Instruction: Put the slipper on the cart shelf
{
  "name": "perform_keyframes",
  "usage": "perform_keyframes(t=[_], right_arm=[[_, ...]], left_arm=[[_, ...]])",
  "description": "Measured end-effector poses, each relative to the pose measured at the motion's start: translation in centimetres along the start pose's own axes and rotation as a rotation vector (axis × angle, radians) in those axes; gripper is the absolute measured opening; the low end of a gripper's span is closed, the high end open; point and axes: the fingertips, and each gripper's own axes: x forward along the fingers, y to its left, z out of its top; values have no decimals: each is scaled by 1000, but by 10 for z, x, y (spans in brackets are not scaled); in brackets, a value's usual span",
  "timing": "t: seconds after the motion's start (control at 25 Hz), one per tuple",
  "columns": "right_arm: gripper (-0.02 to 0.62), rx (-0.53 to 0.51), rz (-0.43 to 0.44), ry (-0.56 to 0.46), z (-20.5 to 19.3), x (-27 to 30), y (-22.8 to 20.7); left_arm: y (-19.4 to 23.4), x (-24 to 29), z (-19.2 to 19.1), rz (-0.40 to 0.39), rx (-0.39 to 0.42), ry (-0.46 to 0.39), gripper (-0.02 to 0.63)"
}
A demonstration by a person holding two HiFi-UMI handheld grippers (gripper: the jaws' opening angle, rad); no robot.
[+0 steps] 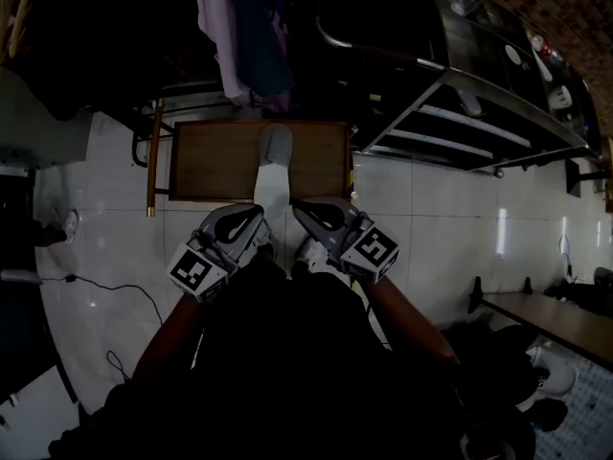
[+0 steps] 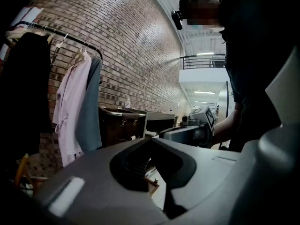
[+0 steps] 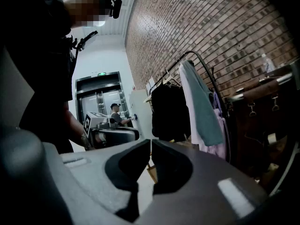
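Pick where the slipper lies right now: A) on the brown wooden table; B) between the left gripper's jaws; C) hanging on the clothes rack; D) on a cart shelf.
A: the head view shows the slipper lying on the brown wooden table, apart from the cart at the right.

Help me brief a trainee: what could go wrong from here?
Both the left gripper and right gripper are shut; unopened, they would likely push the slipper instead of gripping it. It reaches the near edge of the wooden table, so a nudge might drop it.
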Motion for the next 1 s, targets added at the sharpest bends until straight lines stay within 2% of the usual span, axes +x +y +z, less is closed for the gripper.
perform_keyframes(t=[0.16,0.36,0.52,0.8,1.0], right_arm=[[2,0,-14,17,-8,22,-10],[5,50,-84,78,-29,58,-26],[8,138,-168,216,-72,78,-51],[24,279,-288,353,-141,92,-82],[94,446,-310,443,-209,96,-105]], left_arm=[[25,-5,-9,-8,7,3,2],[61,-17,-15,-47,-7,1,2],[86,-20,-22,-86,-22,-2,2],[107,-18,-51,-156,-40,16,0],[104,-15,-61,-169,-67,37,0]])
